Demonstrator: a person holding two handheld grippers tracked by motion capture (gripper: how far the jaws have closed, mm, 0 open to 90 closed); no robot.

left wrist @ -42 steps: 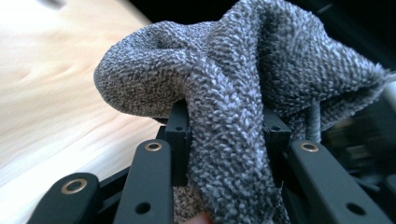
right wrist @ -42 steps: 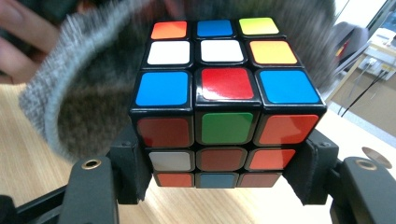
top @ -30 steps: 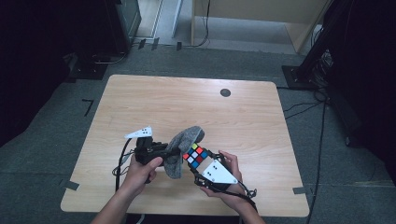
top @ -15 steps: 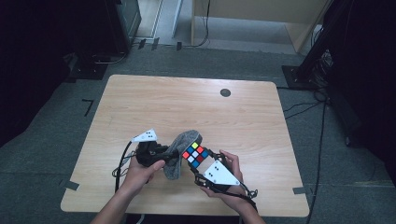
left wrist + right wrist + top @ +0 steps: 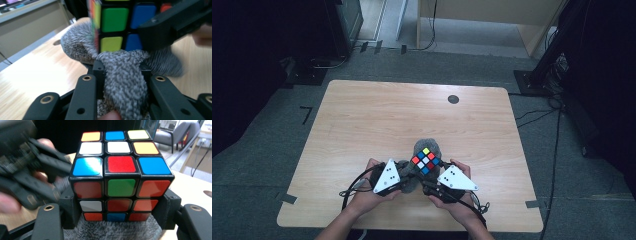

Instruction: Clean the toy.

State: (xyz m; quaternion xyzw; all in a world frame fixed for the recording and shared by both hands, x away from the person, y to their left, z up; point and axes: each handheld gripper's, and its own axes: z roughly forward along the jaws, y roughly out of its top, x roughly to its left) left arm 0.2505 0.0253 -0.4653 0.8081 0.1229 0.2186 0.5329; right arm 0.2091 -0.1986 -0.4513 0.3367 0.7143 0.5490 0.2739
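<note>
Cube clamped in right gripper fingers, grey cloth pinched by left gripper fingers, table from above.

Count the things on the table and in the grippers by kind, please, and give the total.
Puzzle cube: 1
Grey cloth: 1
Left gripper, shut on the cloth: 1
Right gripper, shut on the cube: 1
Total: 4

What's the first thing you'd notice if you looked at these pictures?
The colourful puzzle cube, near the front edge of the wooden table, gripped between the right gripper's jaws. Right beneath it lies a fuzzy grey cloth, pinched by the left gripper.
</note>
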